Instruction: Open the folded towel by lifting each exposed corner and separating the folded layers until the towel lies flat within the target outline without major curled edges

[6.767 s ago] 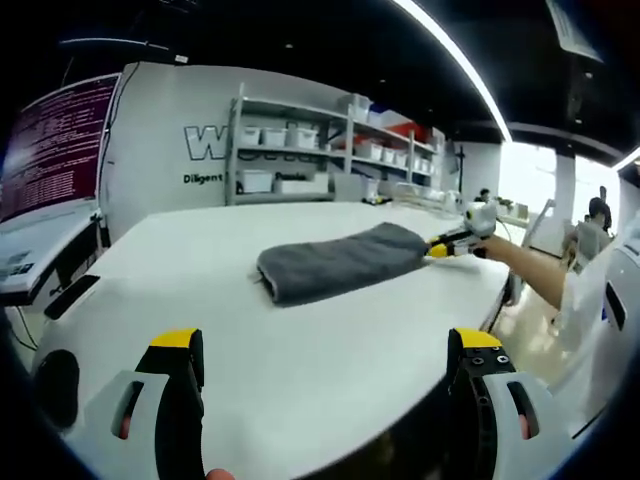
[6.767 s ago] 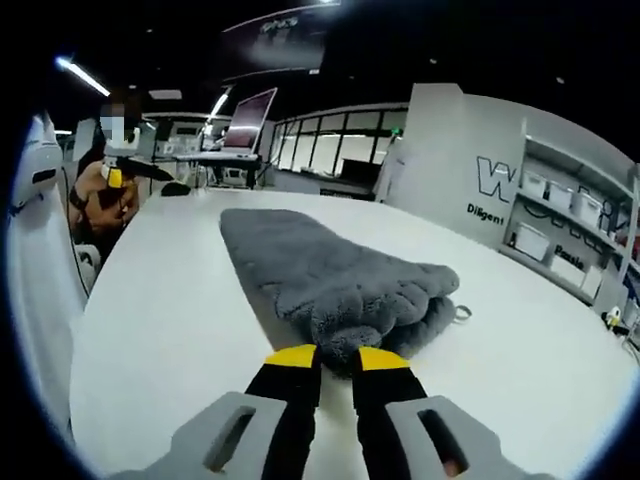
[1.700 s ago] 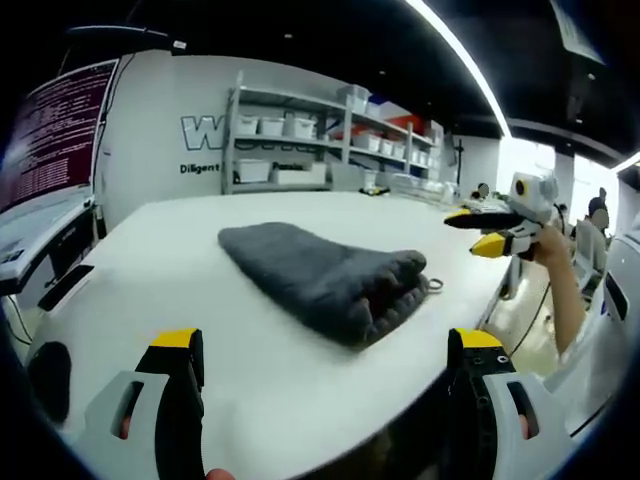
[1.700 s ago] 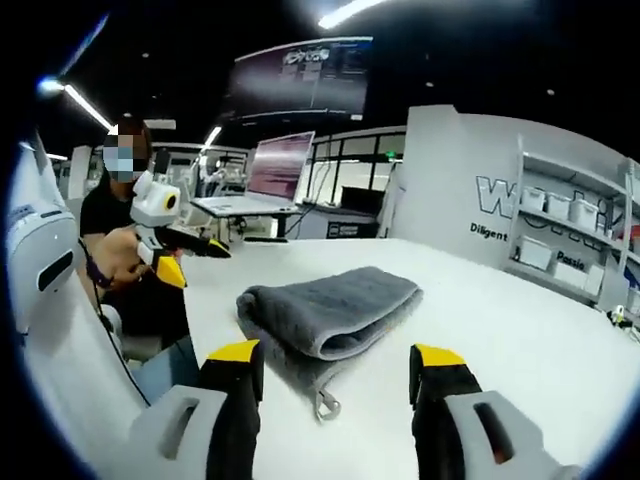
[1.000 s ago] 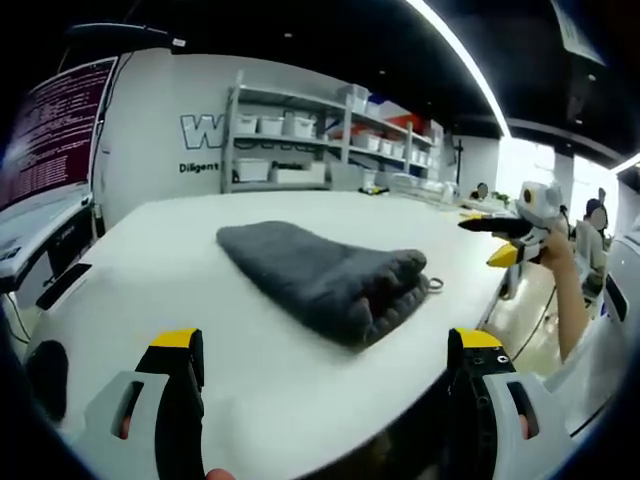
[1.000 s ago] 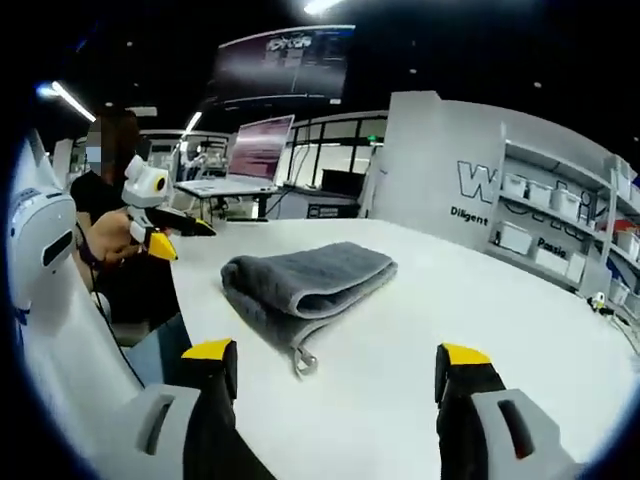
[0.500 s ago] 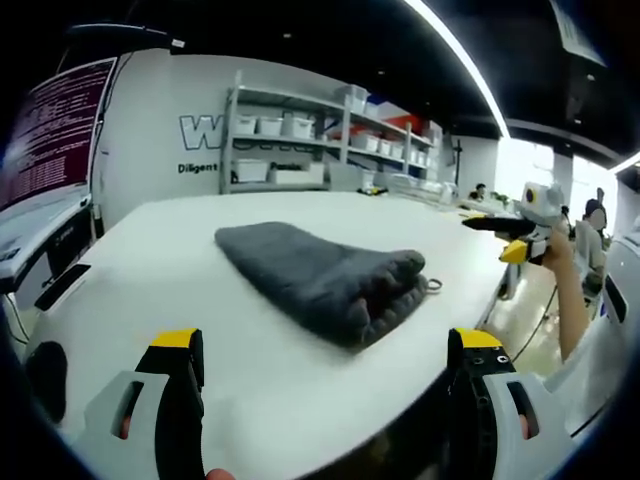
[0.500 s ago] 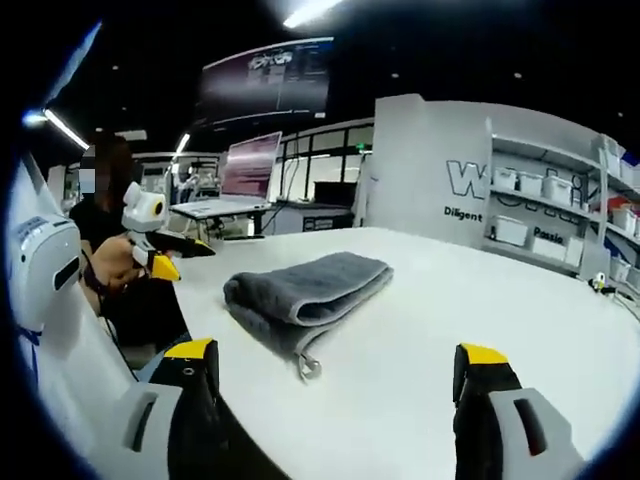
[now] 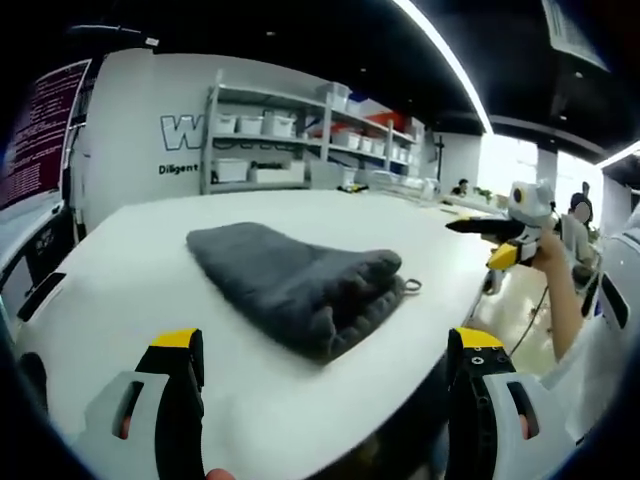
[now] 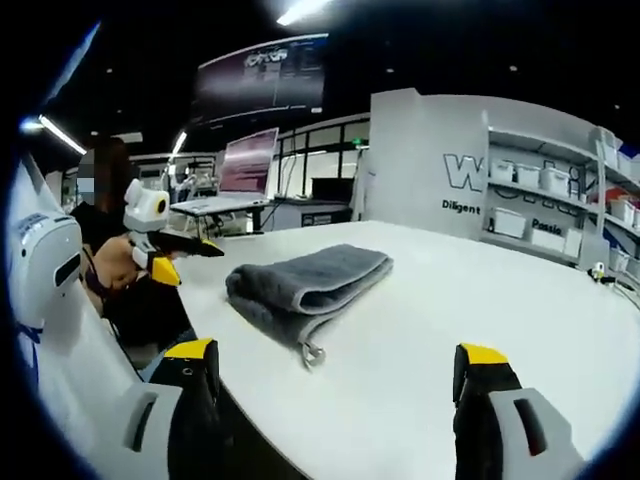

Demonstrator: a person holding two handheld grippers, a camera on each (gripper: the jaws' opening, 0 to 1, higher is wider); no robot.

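Left gripper [image 9: 325,365]: jaws spread wide apart, holding nothing, raised at the near edge of the table; seen from the right gripper view [image 10: 178,258] it is in a person's hand off the table's far left side, well apart from the towel
Right gripper [image 10: 340,378]: jaws wide apart, empty, hovering over the table edge; in the left gripper view [image 9: 497,240] it is held in a hand beyond the right edge of the table, clear of the towel
Towel [image 9: 290,282]: grey, folded into thick layers, lying on the table between the two grippers, touched by neither
Towel's long axis: in the left gripper view it runs from the far left to the near right, the bulky folded end pointing near-right; in the right gripper view [image 10: 308,281] the rounded fold faces the camera and the length runs away to the right
Loop [image 9: 411,285]: small hanging loop sticking out at the folded end, lying flat on the table; it points towards the camera in the right gripper view [image 10: 313,355]
Table [image 9: 120,260]: white, broad; wide bare surface on all sides of the towel, the folded end nearest the edge on the person's side
Shelves [image 9: 270,145]: against the back wall, carrying white boxes
Wall writing [image 10: 482,173]: large letters starting "W", and below them a smaller line beginning "Diligent"; the rest cannot be read
Screens: one with rows of text [image 9: 35,130] at left, too small to read; another [image 10: 250,160] behind the person
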